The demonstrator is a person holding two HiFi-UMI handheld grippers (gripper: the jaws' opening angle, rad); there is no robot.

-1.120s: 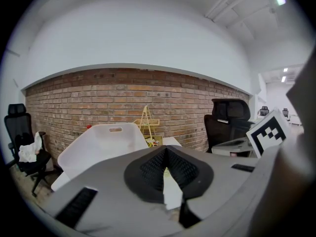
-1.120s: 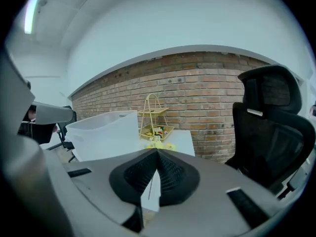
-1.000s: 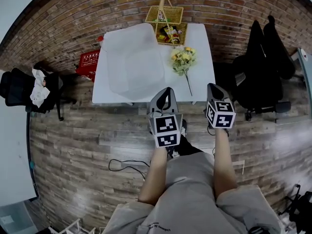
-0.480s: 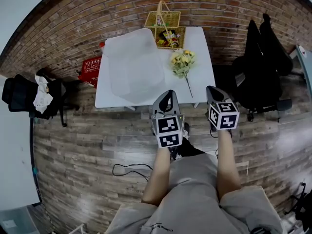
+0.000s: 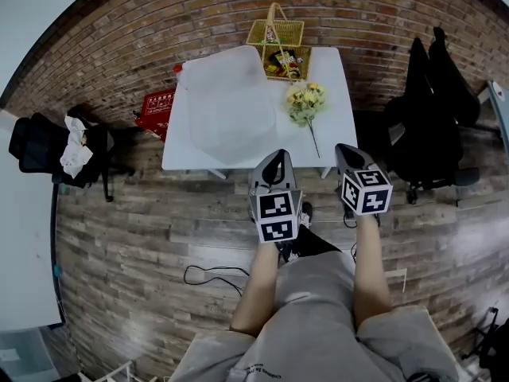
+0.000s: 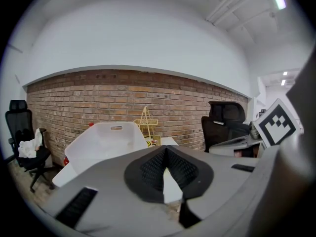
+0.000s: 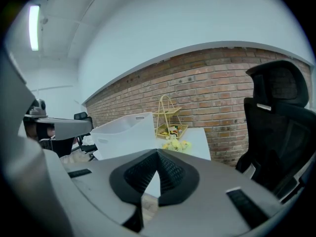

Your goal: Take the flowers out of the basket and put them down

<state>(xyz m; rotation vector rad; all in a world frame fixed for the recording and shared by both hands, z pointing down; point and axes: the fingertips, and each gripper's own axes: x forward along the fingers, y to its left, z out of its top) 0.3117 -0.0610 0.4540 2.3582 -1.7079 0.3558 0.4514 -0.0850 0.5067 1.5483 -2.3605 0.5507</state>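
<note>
the flowers [image 5: 305, 102], a small bunch of pale yellow blooms on one thin green stem, lie flat on the white tabletop [image 5: 336, 111], stem toward the near edge. they are out of the basket [image 5: 278, 32], which stands just behind them by the brick wall. a white tub [image 5: 231, 106] sits beside them to the left. they look light and soft: the heads would likely crush or shed under a squeeze, so the stem below the blooms seems the safest place to pinch, and gently. the left claw [image 5: 274, 157] and right claw [image 5: 343, 150] both hang short of the tabletop, over the wood floor, jaws pressed together with nothing between them. the putting-down looks done.
</note>
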